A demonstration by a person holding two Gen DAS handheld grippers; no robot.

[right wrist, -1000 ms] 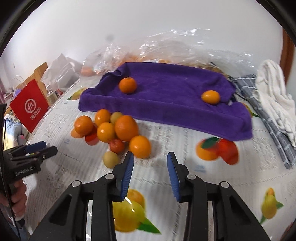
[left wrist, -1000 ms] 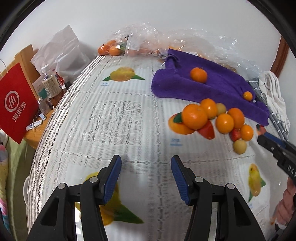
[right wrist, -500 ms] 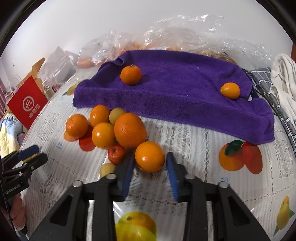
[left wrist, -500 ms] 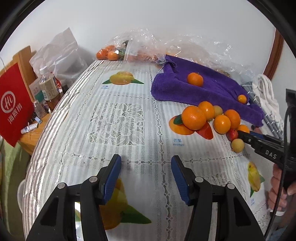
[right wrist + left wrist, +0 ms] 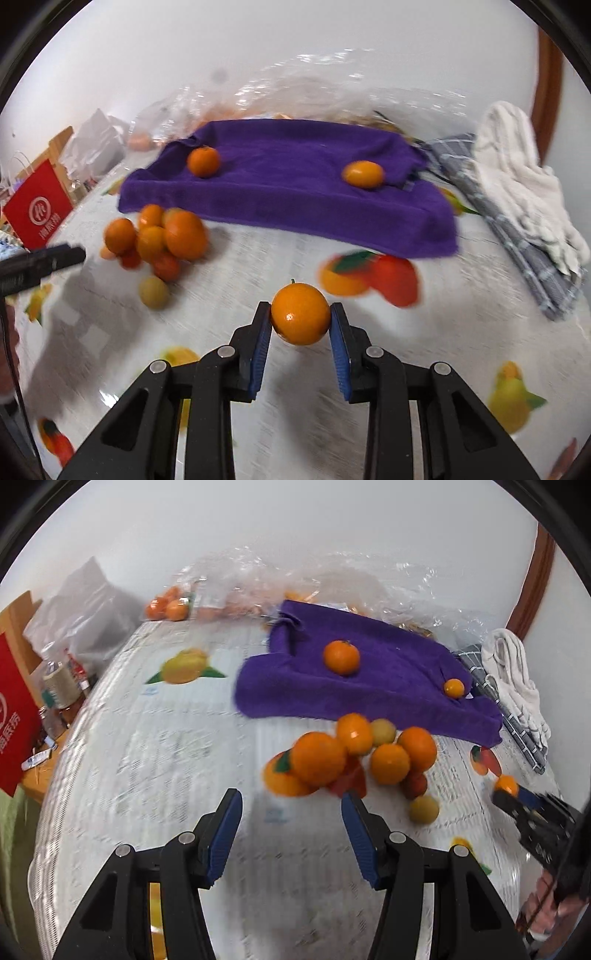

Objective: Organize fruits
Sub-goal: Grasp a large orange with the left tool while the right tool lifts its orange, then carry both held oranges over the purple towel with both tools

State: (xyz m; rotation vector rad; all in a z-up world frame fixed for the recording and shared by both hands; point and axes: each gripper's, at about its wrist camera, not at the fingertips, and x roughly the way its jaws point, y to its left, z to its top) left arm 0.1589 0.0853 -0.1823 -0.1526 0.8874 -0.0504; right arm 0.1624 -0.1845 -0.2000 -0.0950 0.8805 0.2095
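Note:
My right gripper (image 5: 300, 325) is shut on an orange (image 5: 300, 318) and holds it above the tablecloth; it also shows in the left wrist view (image 5: 506, 785). A pile of oranges and small fruits (image 5: 162, 240) lies left of it, in front of a purple towel (image 5: 288, 192). Two oranges sit on the towel, one at the left (image 5: 203, 161) and one at the right (image 5: 362, 174). My left gripper (image 5: 291, 827) is open and empty, just short of the pile (image 5: 354, 757).
A white cloth (image 5: 524, 184) on a grey checked cloth (image 5: 517, 240) lies at the right. Clear plastic bags (image 5: 258, 583) with more oranges line the wall. A red bag (image 5: 37, 210) and bottles (image 5: 61, 686) stand off the table's left edge.
My right gripper closed on an orange from the pile and lifted it back to the right. My left gripper moved closer to the pile, still open.

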